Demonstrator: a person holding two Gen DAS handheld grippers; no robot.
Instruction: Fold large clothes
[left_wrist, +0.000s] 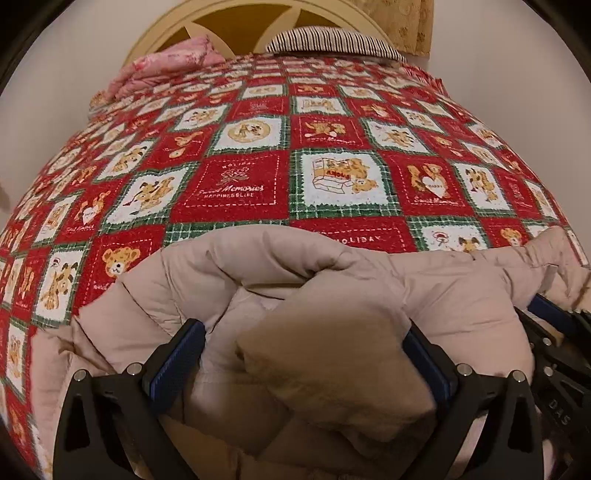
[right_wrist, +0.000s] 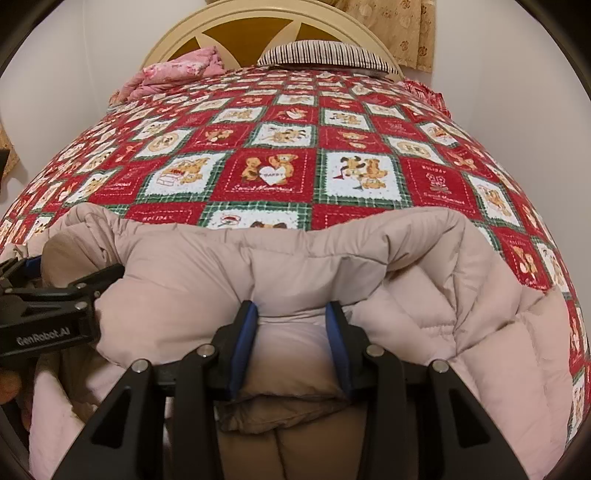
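Big puffy beige coat (left_wrist: 258, 266) lies bunched at the near edge of the bed (left_wrist: 240, 177). Left tongs (left_wrist: 304, 328) pinch a thick fold of coat. Right tongs (right_wrist: 291, 314) pinch another fold, w/ left tongs just beside.

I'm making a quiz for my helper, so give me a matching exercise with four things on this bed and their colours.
Things:
1. puffy coat
2. bedspread
3. pillow
4. folded quilt

Colours:
A. pink floral
B. beige
C. dark and white stripes
D. red, green and white squares with bears

Pairs: 1-B, 2-D, 3-C, 4-A
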